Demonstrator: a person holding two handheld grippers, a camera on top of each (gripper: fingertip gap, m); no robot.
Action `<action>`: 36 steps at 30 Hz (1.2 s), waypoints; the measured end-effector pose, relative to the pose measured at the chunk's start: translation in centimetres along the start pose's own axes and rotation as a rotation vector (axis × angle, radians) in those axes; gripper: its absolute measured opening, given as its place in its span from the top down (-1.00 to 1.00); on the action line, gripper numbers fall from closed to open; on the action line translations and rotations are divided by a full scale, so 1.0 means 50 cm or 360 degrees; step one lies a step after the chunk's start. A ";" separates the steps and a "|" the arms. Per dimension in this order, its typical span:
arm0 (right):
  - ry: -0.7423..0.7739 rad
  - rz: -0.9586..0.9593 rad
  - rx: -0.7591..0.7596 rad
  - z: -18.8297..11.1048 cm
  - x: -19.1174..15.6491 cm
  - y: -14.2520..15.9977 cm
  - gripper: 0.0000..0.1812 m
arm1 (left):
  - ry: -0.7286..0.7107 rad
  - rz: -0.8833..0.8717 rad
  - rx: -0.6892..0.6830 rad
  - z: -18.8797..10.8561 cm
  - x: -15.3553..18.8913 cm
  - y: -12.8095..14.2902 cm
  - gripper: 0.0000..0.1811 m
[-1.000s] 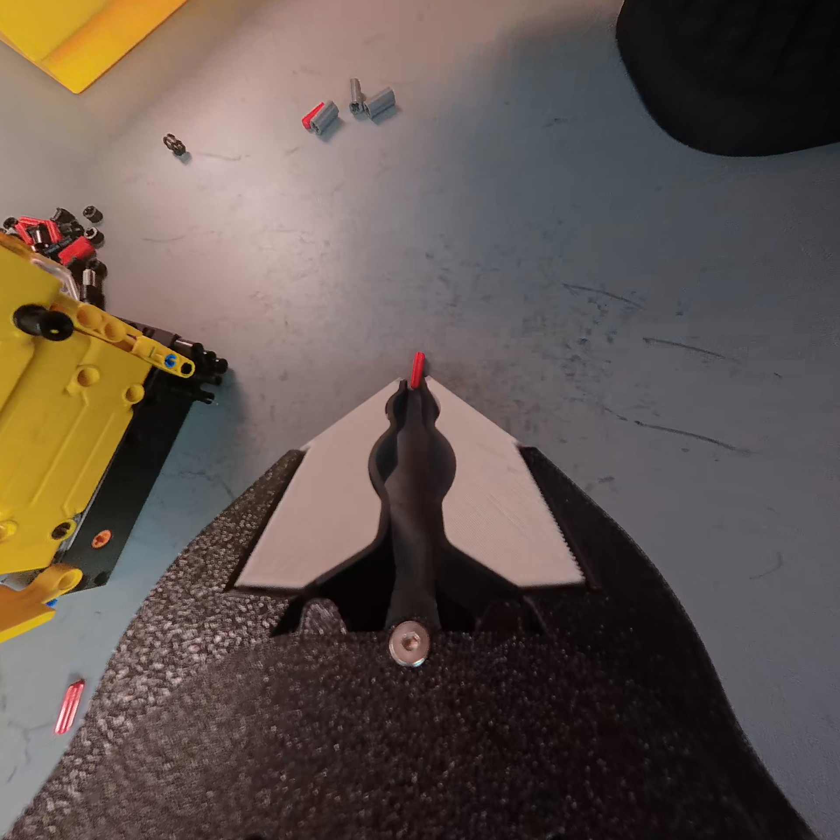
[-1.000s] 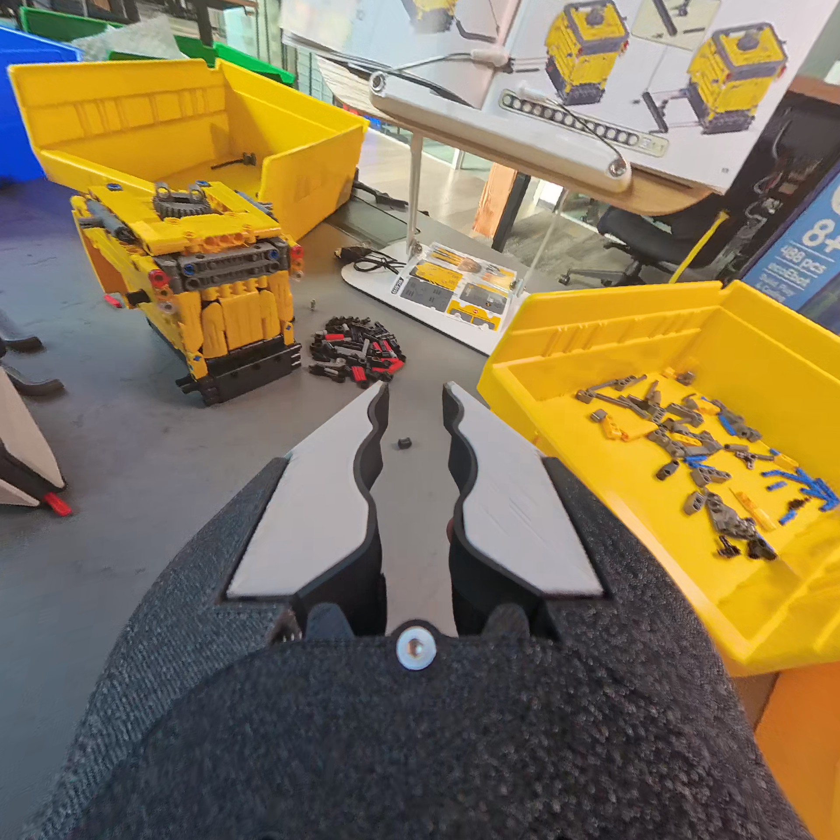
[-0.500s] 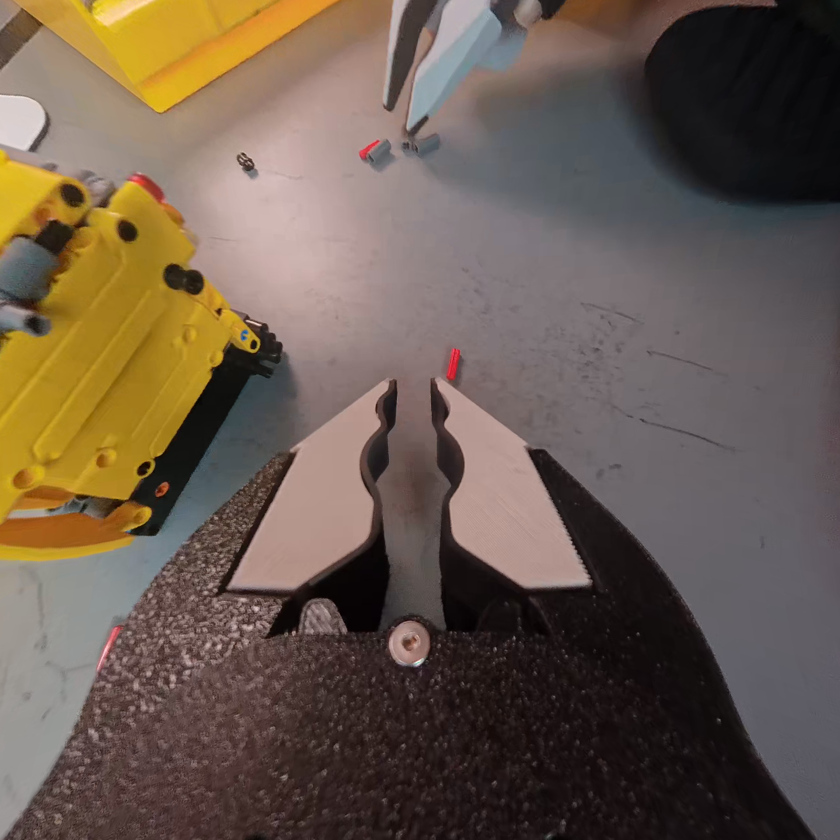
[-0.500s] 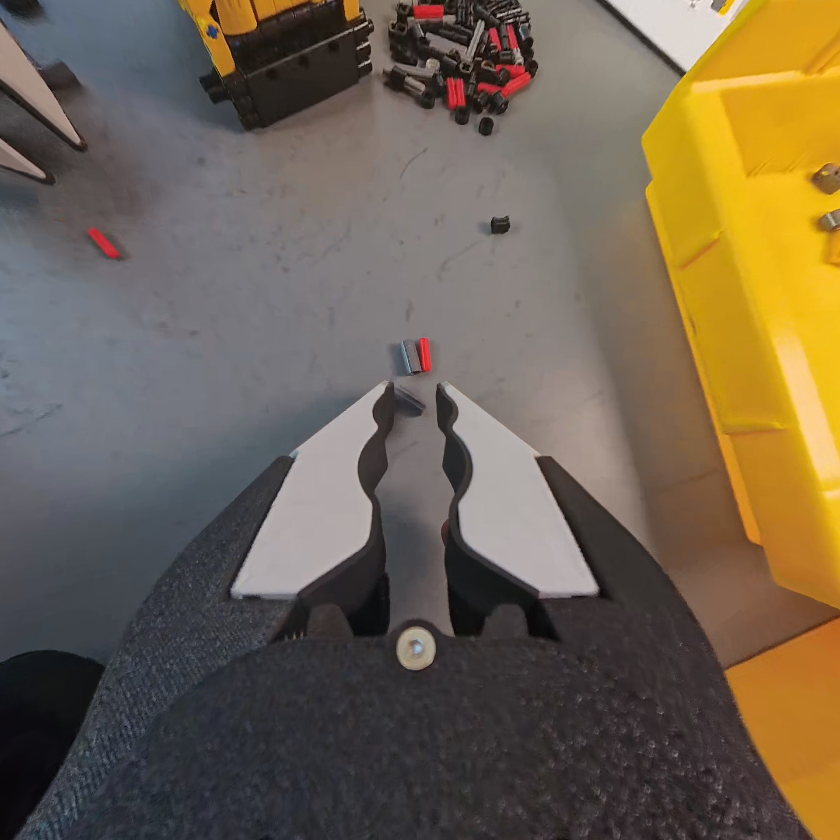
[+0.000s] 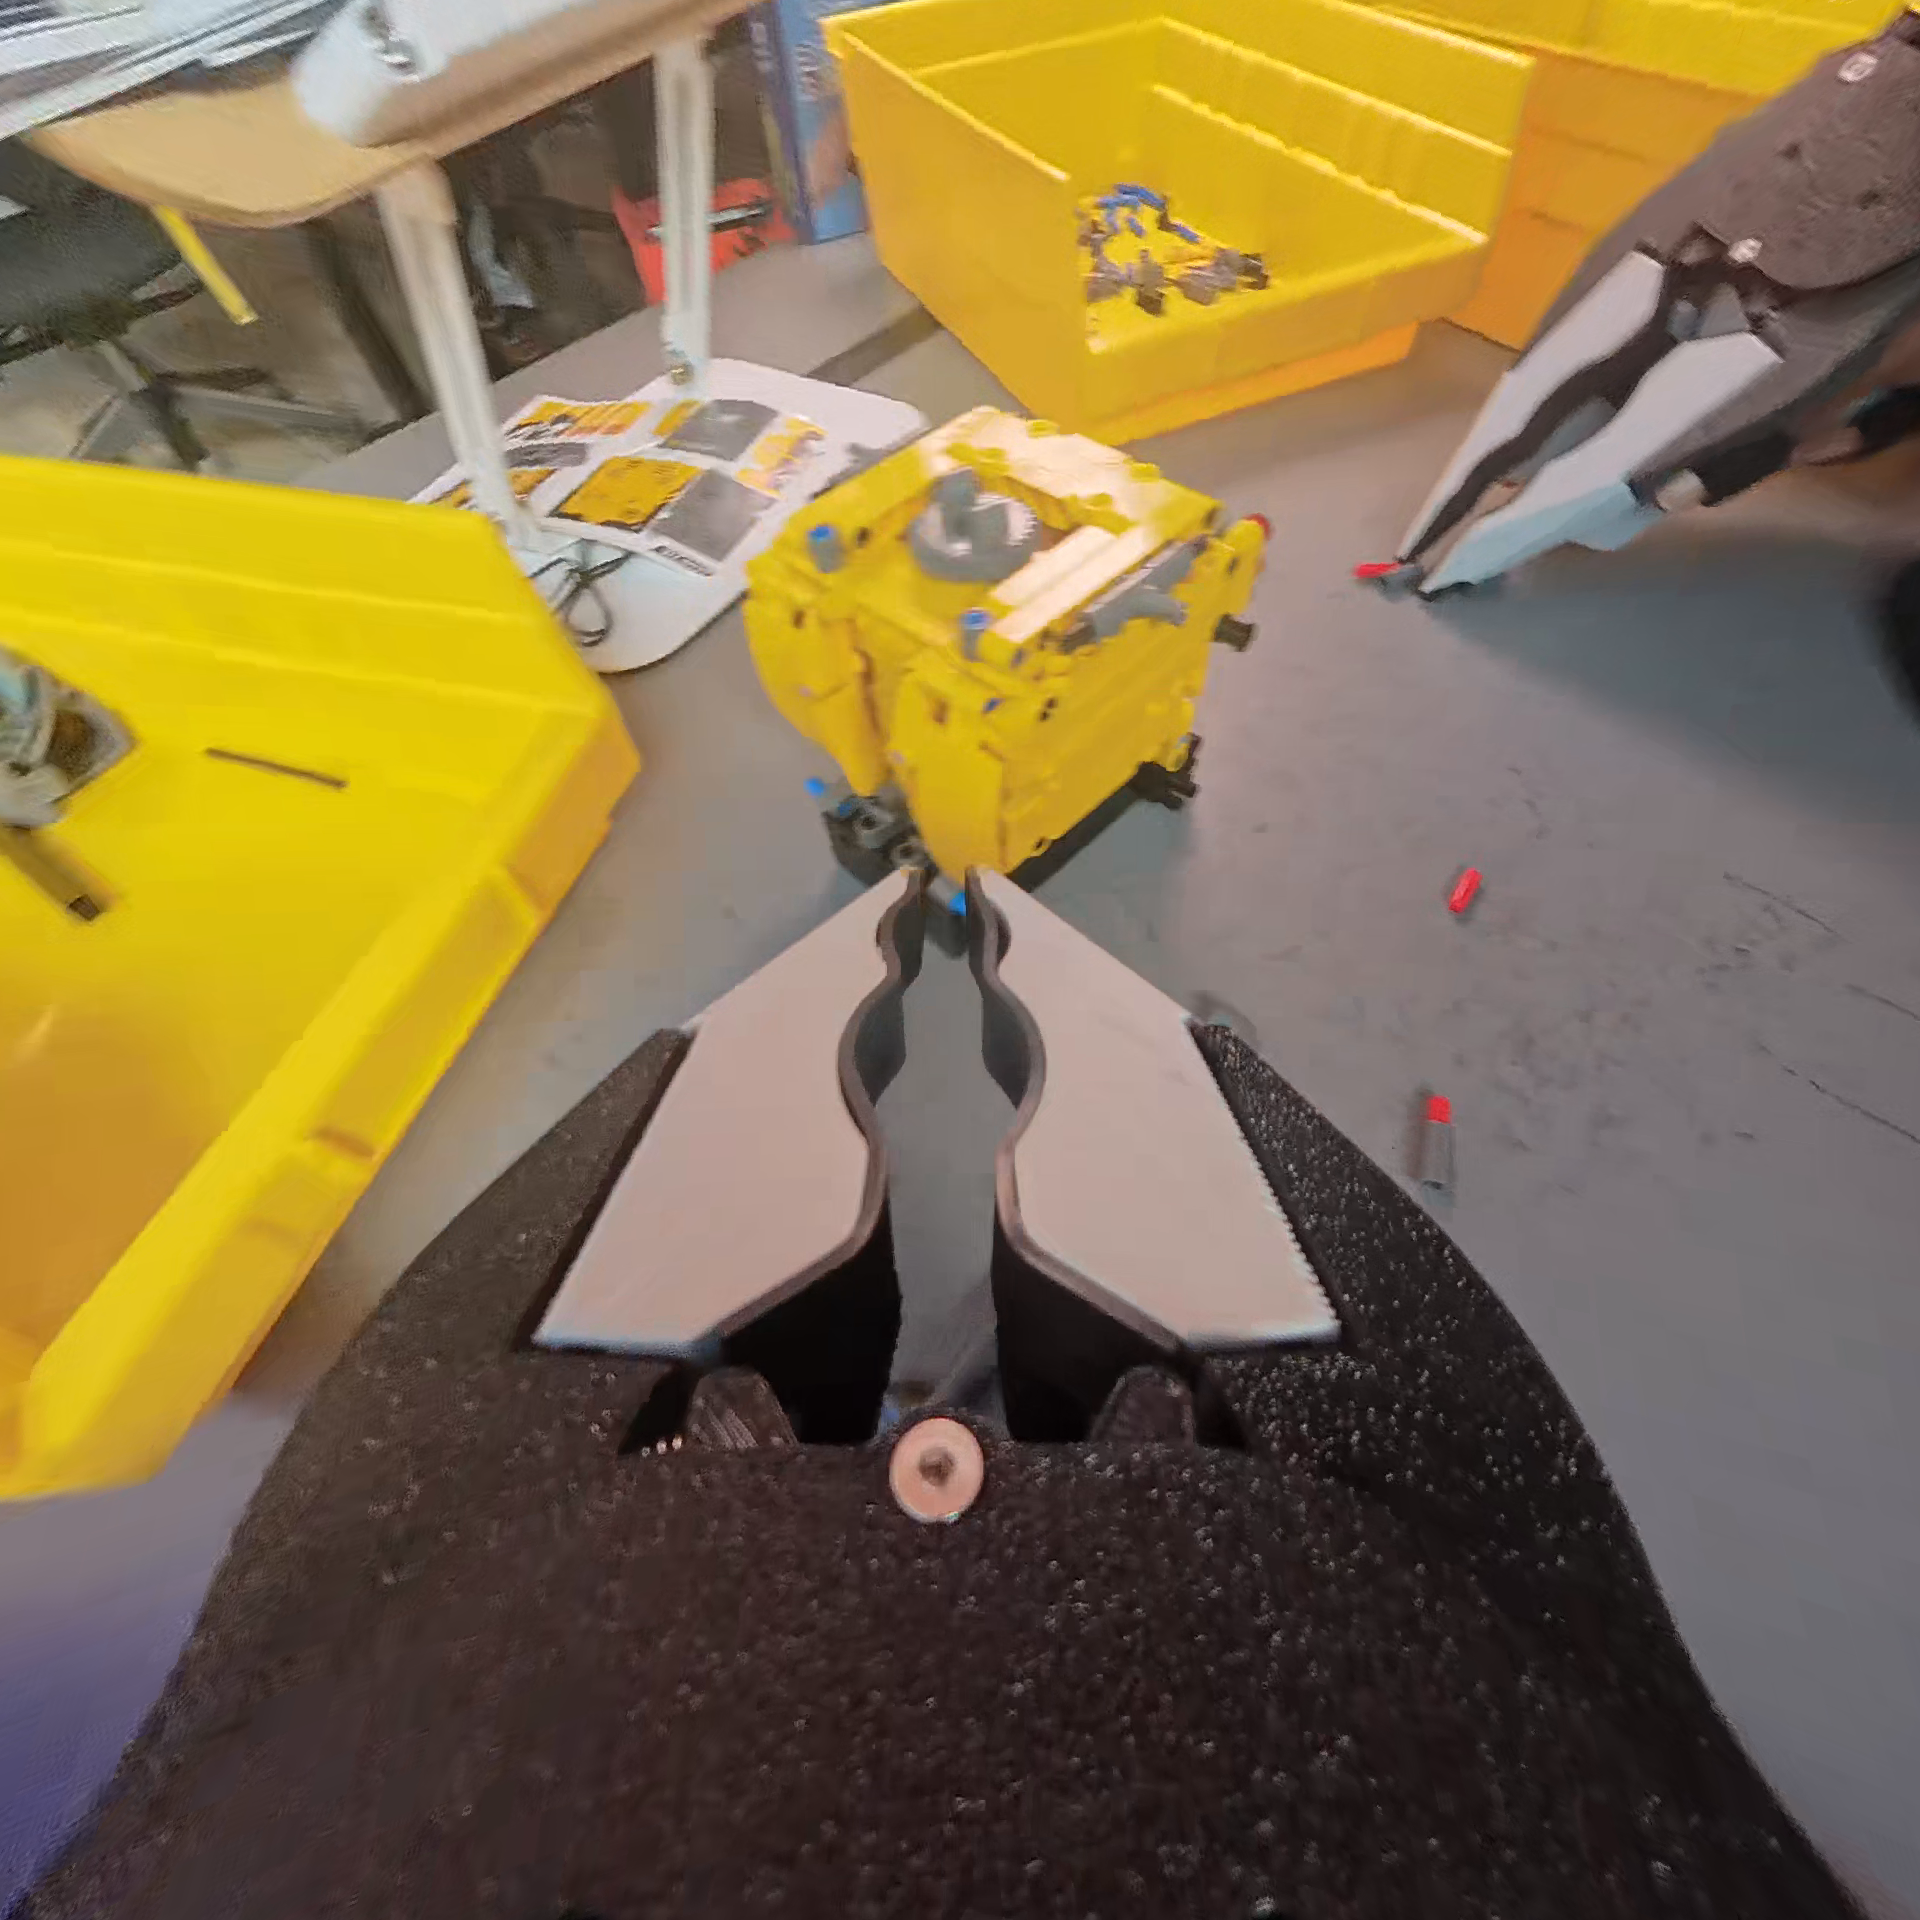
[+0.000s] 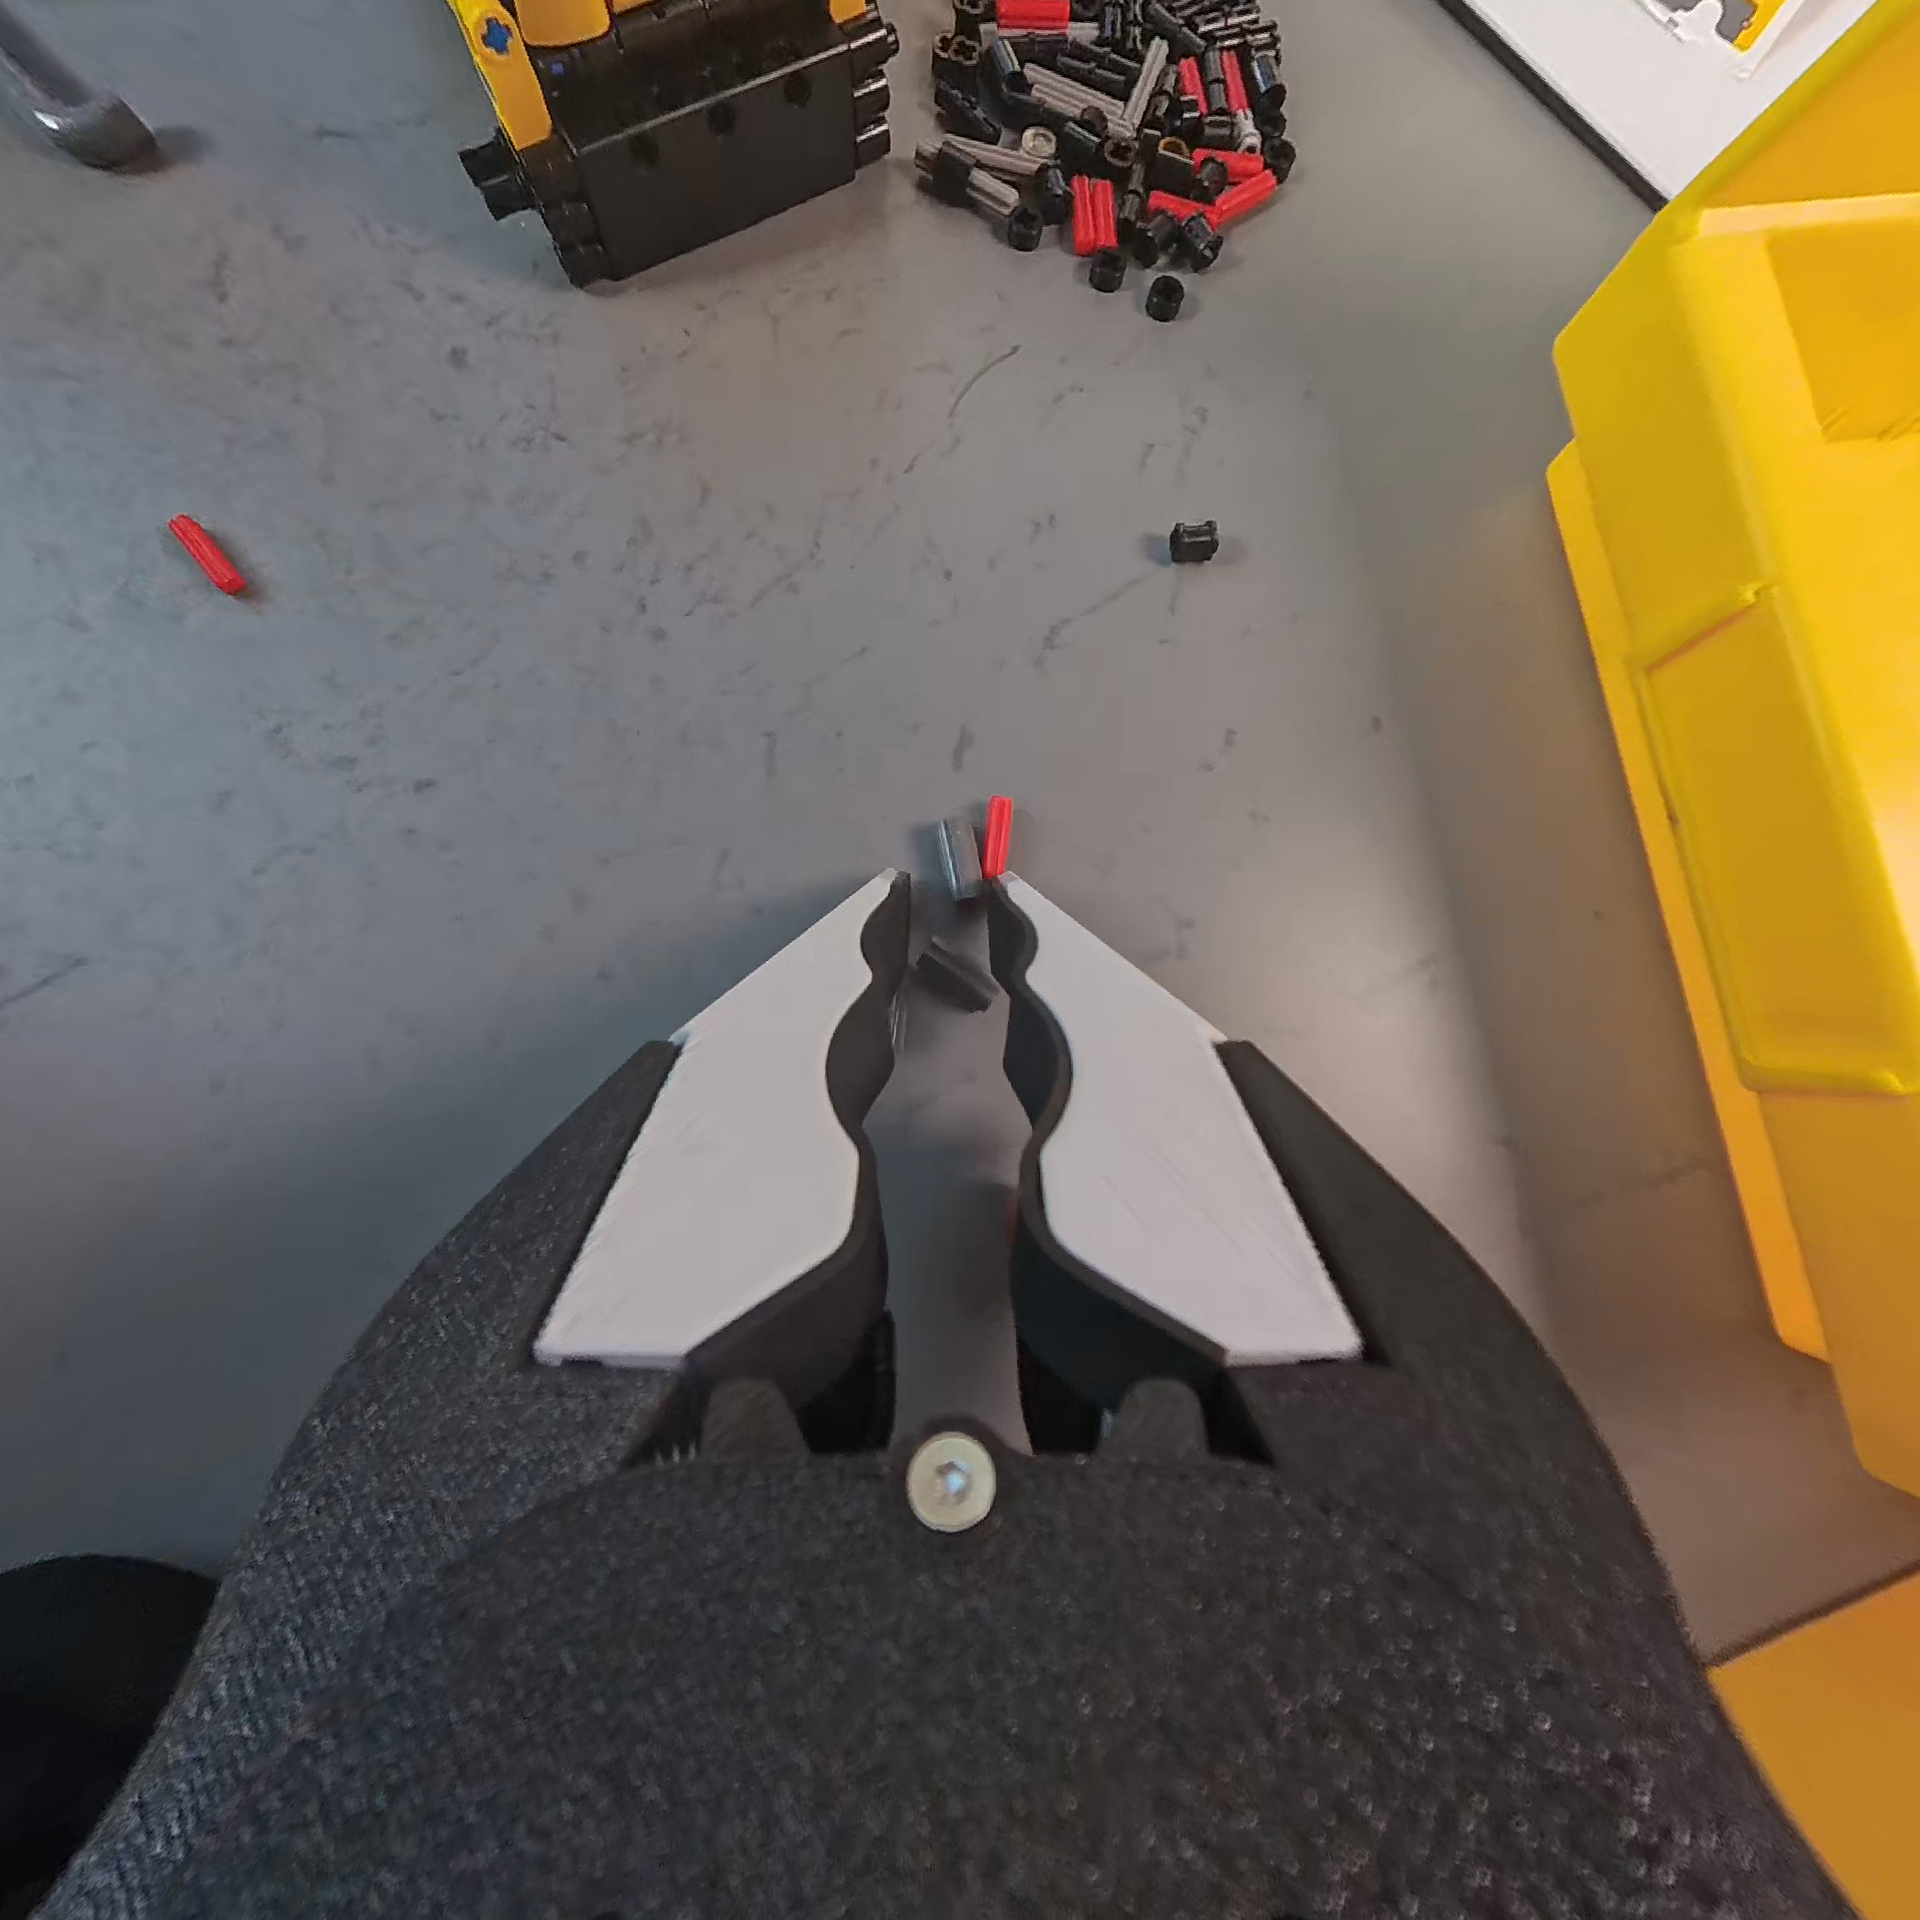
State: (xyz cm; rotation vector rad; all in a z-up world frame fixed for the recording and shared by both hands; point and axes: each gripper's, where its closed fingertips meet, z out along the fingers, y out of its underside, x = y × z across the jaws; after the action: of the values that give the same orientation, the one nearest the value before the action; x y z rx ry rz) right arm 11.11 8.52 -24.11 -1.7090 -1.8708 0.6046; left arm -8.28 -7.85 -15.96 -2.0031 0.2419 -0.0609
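Observation:
My left gripper (image 5: 943,883) is open and empty, held above the grey table and pointing at a yellow brick model (image 5: 997,644) just beyond its tips. A red pin (image 5: 1463,890) lies on the table to its right. My right gripper (image 6: 945,883) is narrowly open and low over the table, with a dark grey connector (image 6: 951,971) between its fingers. A grey connector with a red pin (image 6: 971,857) lies just past its tips. The right gripper also shows in the left wrist view (image 5: 1429,571), tips down on the table.
A pile of black, grey and red pins (image 6: 1112,135) lies beside the model's black base (image 6: 675,135). A lone black piece (image 6: 1192,542) and a red pin (image 6: 206,554) lie loose. Yellow bins stand at left (image 5: 260,831), back (image 5: 1195,208) and right (image 6: 1766,727). An instruction sheet (image 5: 665,478) lies behind. My hands' fingertips stand some 30 cm from each other. From either gripper's tips it is about 15 cm to the red pin (image 5: 1463,890). My right wrist view (image 6: 203,565) looks at it from another angle.
My left gripper opened, let the red pin drop to the table, then swung up to face the yellow model. My right gripper tilted down over the grey connectors and its jaws narrowed.

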 end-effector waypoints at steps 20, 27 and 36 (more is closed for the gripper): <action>-0.0030 -0.0037 0.0017 0.001 -0.007 -0.001 0.92 | 0.0038 0.0018 -0.0549 0.067 -0.044 0.158 0.97; -0.0013 -0.0064 0.0010 0.000 -0.007 0.000 0.93 | 0.0297 0.0127 -0.0308 0.054 0.042 0.081 0.97; -0.0022 -0.0080 -0.0003 -0.001 -0.009 0.001 0.93 | 0.0589 0.0400 -0.0311 0.115 0.248 0.060 0.97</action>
State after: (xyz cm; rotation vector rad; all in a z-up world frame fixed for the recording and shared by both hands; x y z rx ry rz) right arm 11.20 8.06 -24.14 -1.6574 -1.9185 0.5967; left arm 4.30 -6.41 -21.94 -2.1287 0.7592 -0.2570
